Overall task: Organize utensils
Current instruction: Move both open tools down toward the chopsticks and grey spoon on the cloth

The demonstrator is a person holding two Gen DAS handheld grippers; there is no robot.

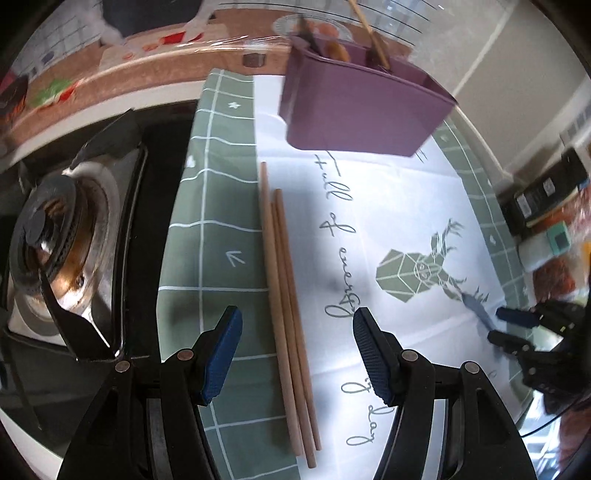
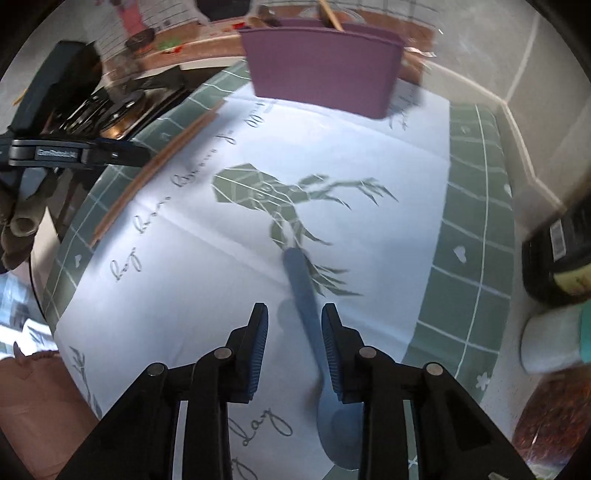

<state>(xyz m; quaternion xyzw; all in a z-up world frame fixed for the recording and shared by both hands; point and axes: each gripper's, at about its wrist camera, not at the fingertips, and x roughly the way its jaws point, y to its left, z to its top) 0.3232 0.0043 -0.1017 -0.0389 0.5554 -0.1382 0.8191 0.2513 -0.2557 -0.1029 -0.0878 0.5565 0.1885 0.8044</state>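
1. Your left gripper [image 1: 297, 354] points down at the table with its jaws standing wide, and nothing is pressed between its blue pads [image 1: 221, 354].
2. Three wooden chopsticks [image 1: 286, 317] lie side by side on the cloth directly between those open jaws, running away from you along the line where the green border meets the white centre.
3. Your right gripper [image 2: 293, 350] also points down, with its jaws drawn in narrow. The blue spoon [image 2: 306, 295] lies between them, its handle against the right-hand pad and a gap left on the other side, so it is not clamped. The picture is blurred here.
4. The spoon's bowl [image 2: 338, 432] sits nearest you, under the gripper, and its handle reaches away across the printed deer [image 2: 258, 192].
5. The placemat [image 1: 218, 229] under everything has a white centre with grey script lettering and a green grid border.
6. From the left view, your right gripper [image 1: 495, 325] shows at the right edge of the mat, well apart from the chopsticks.
7. A gas stove burner [image 1: 51, 236] sits just left of the mat.
8. At the far end of the mat stands a purple utensil holder [image 1: 362, 107], upright, with a few utensils already poking out of its top, including a wooden stick [image 1: 369, 33].
9. Dark bottles [image 2: 557, 258] and jars stand beside the mat's right edge.
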